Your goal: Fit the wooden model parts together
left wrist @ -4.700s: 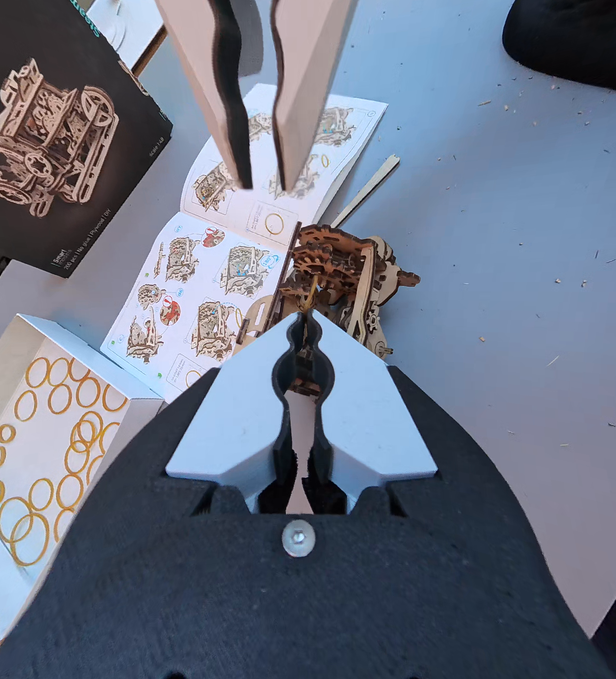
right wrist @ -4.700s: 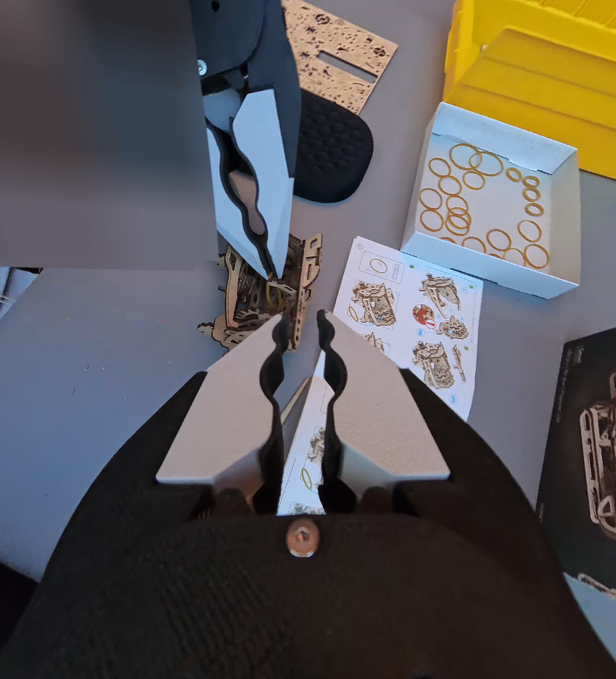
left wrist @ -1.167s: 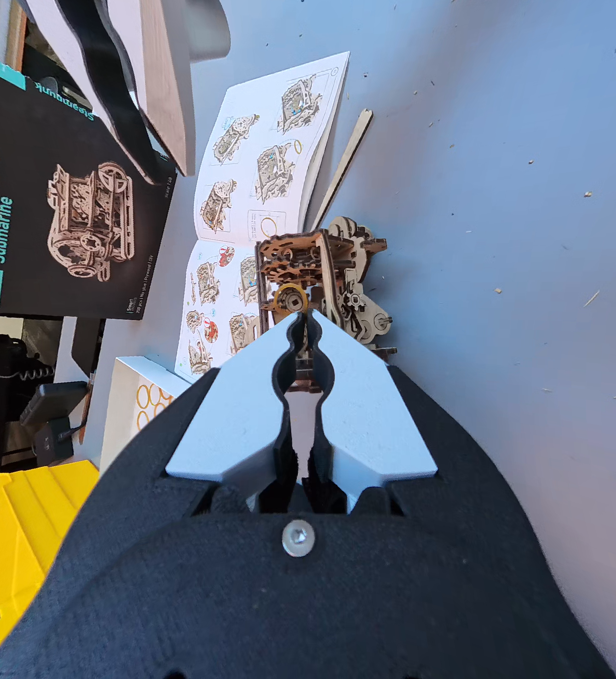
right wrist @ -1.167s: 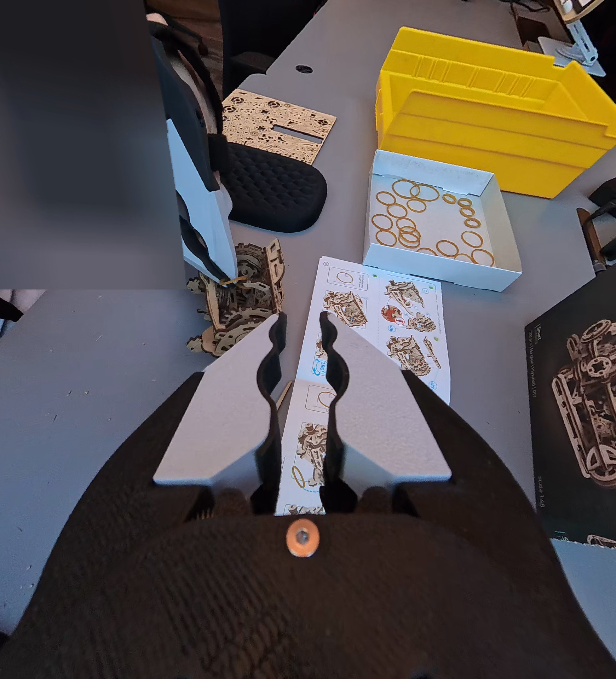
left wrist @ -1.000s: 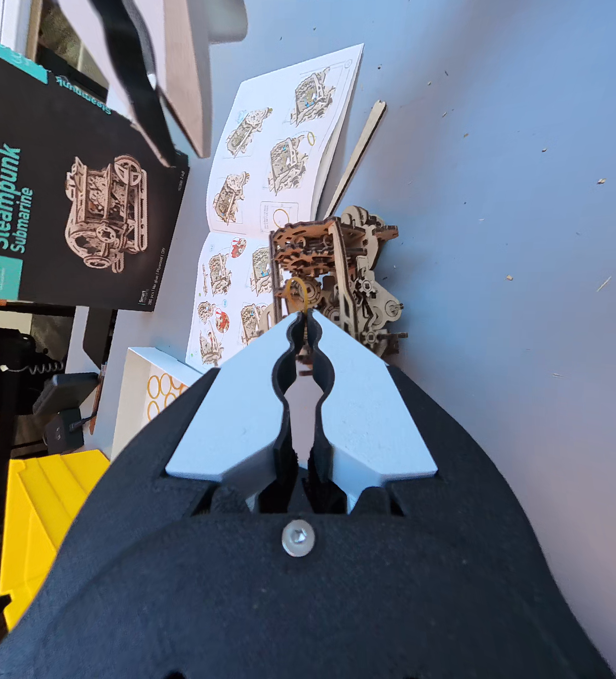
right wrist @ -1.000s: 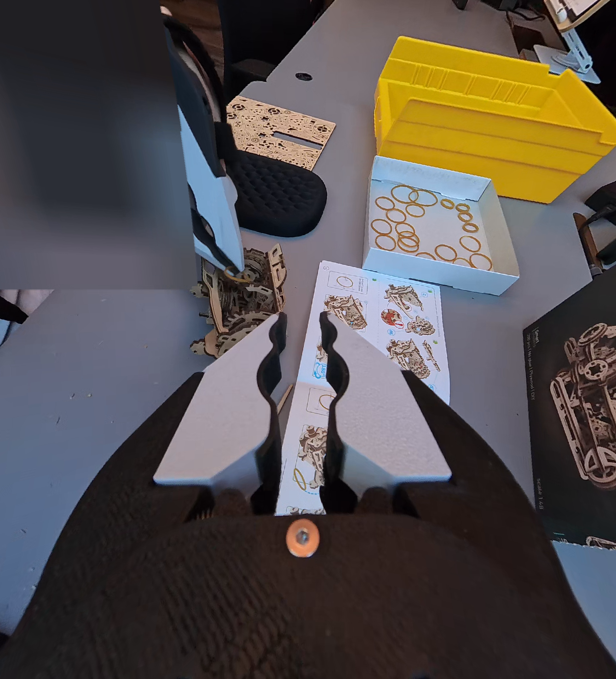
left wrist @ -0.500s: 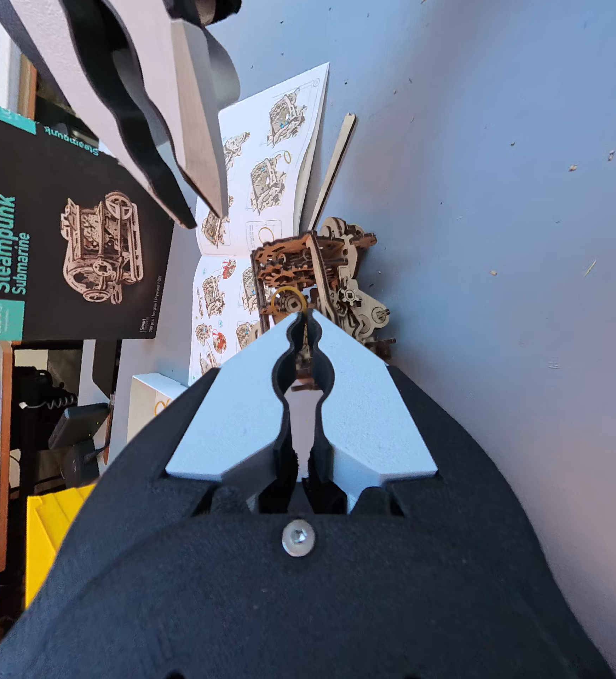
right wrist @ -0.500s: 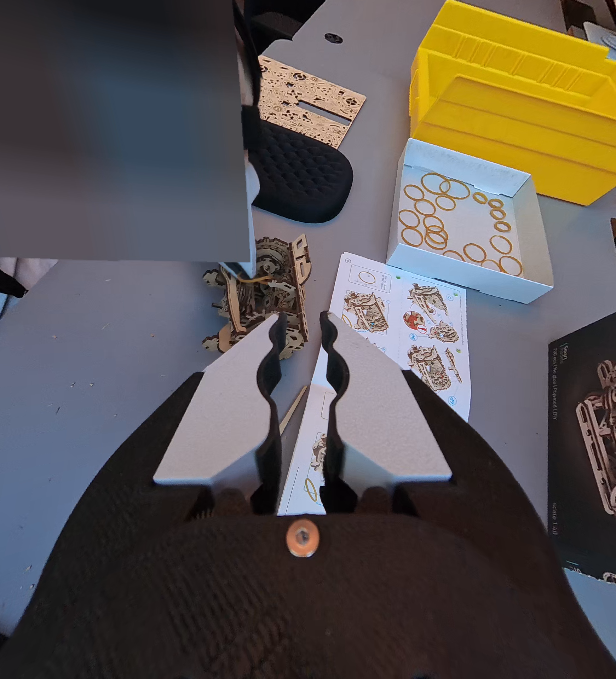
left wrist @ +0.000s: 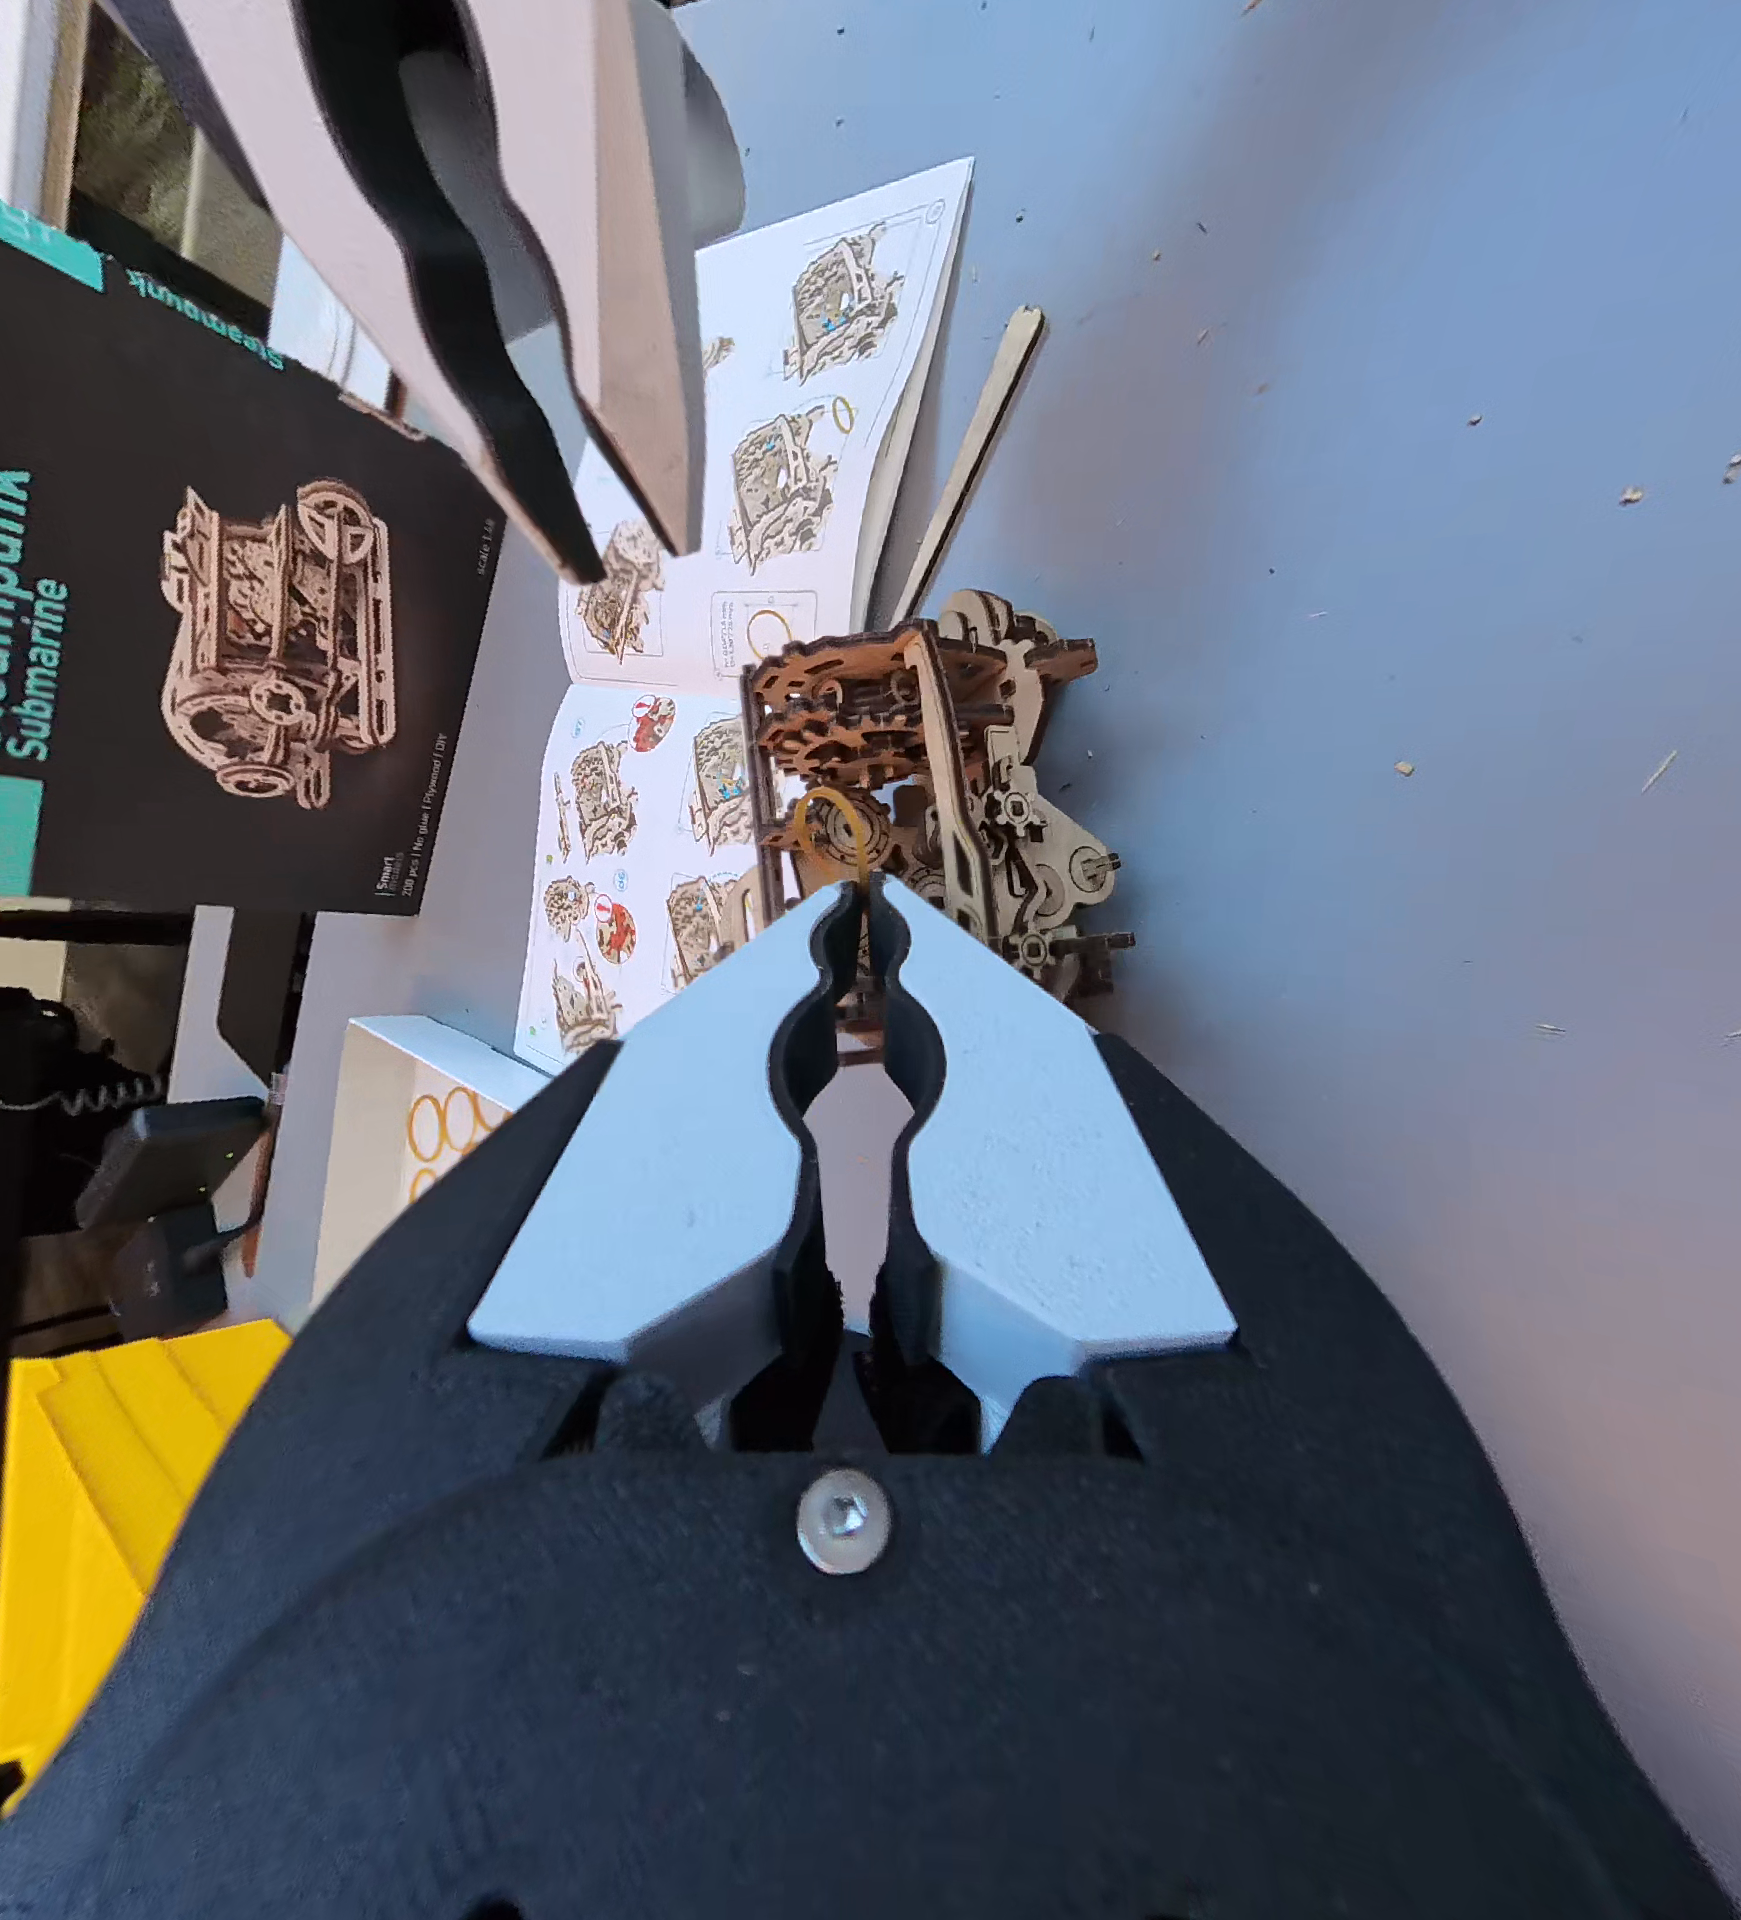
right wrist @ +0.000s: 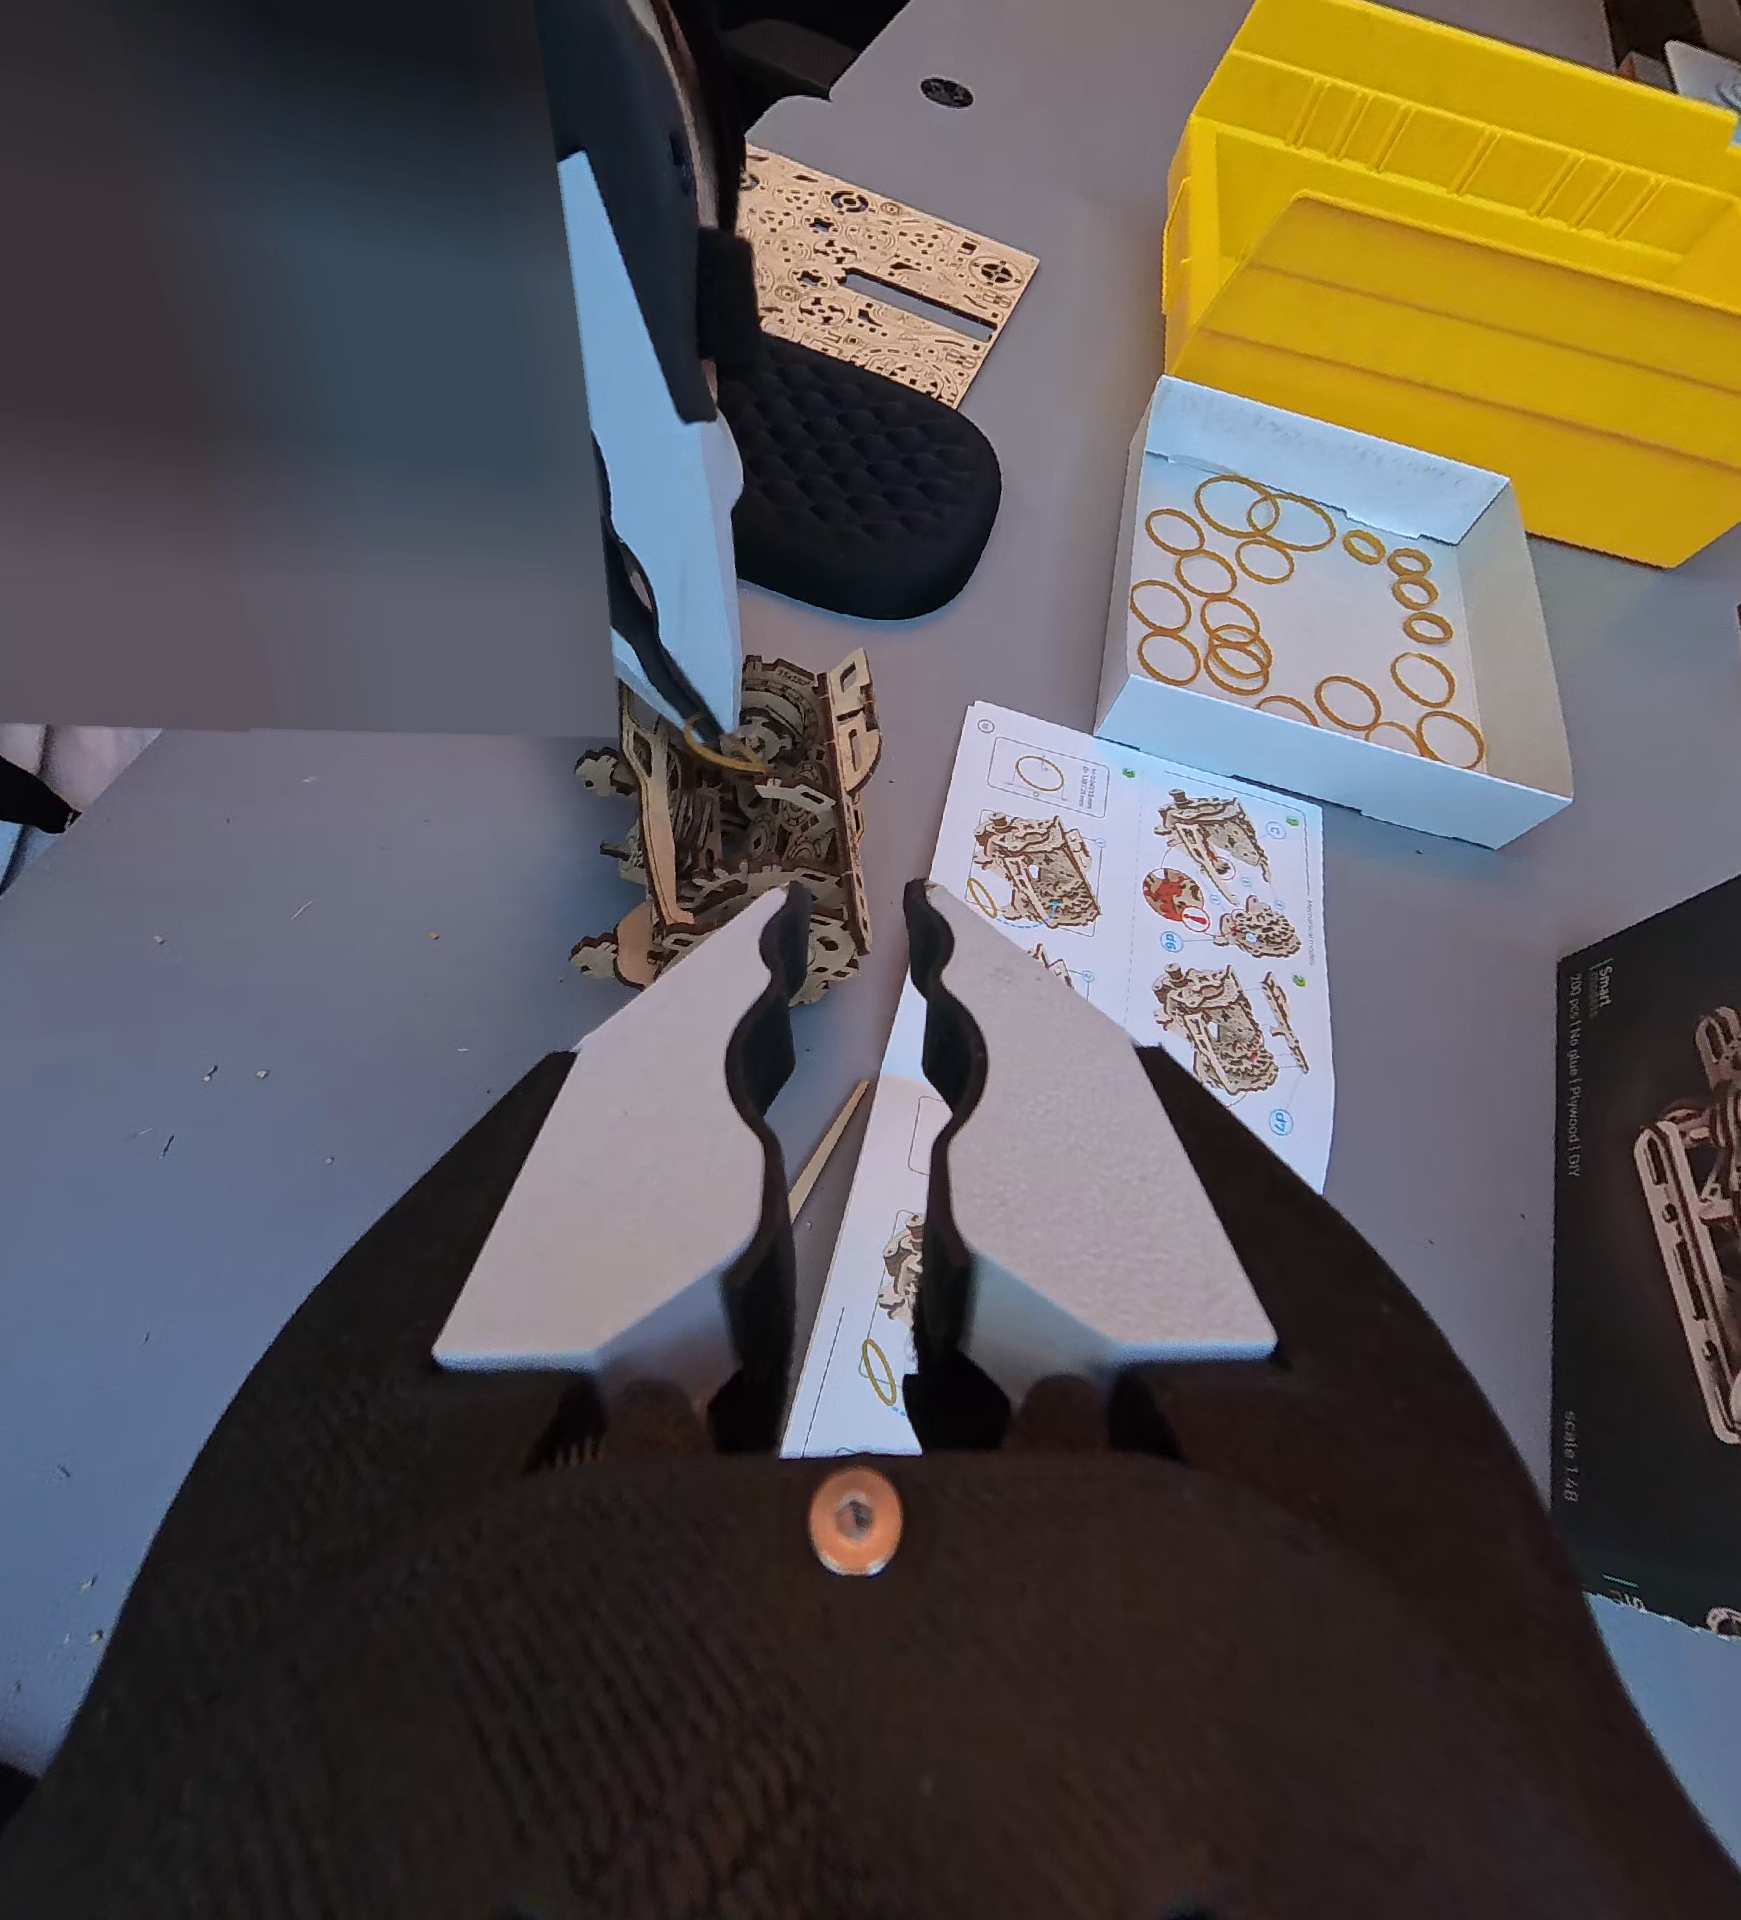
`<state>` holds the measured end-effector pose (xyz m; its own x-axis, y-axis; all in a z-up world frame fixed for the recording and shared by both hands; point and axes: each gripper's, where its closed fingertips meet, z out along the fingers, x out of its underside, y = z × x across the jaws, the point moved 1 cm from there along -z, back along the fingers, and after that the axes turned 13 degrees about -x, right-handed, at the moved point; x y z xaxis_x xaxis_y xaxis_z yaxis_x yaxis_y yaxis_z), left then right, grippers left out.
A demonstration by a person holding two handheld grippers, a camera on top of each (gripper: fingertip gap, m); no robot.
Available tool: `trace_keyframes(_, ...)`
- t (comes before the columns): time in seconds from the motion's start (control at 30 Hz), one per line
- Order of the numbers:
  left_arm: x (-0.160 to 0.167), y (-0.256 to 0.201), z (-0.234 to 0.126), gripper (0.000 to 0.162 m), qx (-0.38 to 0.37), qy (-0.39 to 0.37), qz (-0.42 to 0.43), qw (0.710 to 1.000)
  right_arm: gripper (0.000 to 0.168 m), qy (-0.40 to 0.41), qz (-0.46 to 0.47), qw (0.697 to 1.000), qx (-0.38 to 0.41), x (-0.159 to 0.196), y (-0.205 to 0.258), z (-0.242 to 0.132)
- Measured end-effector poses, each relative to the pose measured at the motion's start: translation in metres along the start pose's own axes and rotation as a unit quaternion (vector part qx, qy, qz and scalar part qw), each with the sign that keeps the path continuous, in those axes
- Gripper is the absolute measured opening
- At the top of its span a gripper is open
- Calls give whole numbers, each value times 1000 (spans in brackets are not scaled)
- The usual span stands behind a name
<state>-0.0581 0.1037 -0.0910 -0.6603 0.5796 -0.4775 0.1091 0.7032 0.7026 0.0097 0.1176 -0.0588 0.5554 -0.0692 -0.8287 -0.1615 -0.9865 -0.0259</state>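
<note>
The partly built wooden model (left wrist: pixel 949 748) stands on the grey table; it also shows in the right wrist view (right wrist: pixel 741 842). My left gripper (left wrist: pixel 868 896) is shut on a thin yellow rubber band (left wrist: pixel 830 831), which loops over a gear on the model's near side. In the right wrist view the left gripper (right wrist: pixel 702 717) comes down from above onto the model's top, with the band (right wrist: pixel 718 756) at its tips. My right gripper (right wrist: pixel 853 906) is open and empty, its tips just in front of the model's near end. It hangs above the booklet in the left wrist view (left wrist: pixel 627 556).
An open instruction booklet (right wrist: pixel 1136 914) lies right of the model, a thin wooden stick (left wrist: pixel 970 457) beside it. A white box of rubber bands (right wrist: pixel 1313 623), yellow bins (right wrist: pixel 1468 312), a black kit box (right wrist: pixel 1697 1247), a wooden parts sheet (right wrist: pixel 876 270) and a black pad (right wrist: pixel 855 499) surround them. The left gripper's tips are roughly 7 cm from the right gripper's. From the right gripper's tips to the thin wooden stick (left wrist: pixel 970 457) is close to 12 cm.
My right gripper has moved forward and down toward the model, still open. My left gripper has stayed at the model, shut on the band.
</note>
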Motion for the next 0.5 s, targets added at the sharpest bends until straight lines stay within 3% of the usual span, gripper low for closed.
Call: trace_keyframes(0.5, -1, 3, 2, 0, -37, 6, 35, 999, 18, 11, -4, 1000, -2, 2, 2, 2)
